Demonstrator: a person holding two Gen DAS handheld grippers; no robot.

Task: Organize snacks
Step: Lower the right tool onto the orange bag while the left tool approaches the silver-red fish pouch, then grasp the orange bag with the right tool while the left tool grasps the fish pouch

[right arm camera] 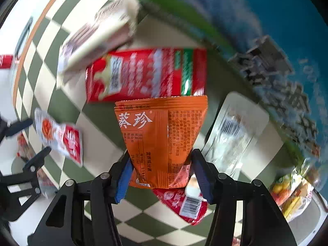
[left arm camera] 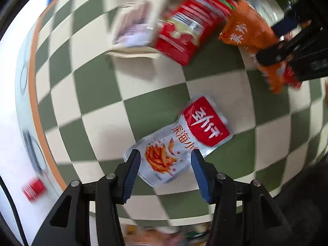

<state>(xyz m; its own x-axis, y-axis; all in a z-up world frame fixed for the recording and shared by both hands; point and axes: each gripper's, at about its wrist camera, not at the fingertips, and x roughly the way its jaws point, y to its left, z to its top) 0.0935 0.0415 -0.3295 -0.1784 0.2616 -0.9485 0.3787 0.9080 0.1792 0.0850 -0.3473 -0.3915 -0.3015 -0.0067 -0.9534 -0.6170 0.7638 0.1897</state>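
The white-and-red fish-snack pouch (left arm camera: 176, 139) hangs pinched at its lower end between the left gripper (left arm camera: 165, 171) fingers, above the checkered counter (left arm camera: 98, 94). The right gripper (right arm camera: 162, 171) fingers pinch the orange sunflower-seed packet (right arm camera: 162, 135). Both grips sit on soft edges, so lifting slowly and level should keep either bag from slipping.

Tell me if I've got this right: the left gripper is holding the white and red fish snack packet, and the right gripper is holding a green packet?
Not quite. The packet in the right gripper is orange, not green, as the right wrist view shows. The left gripper does hold the white and red fish snack packet.
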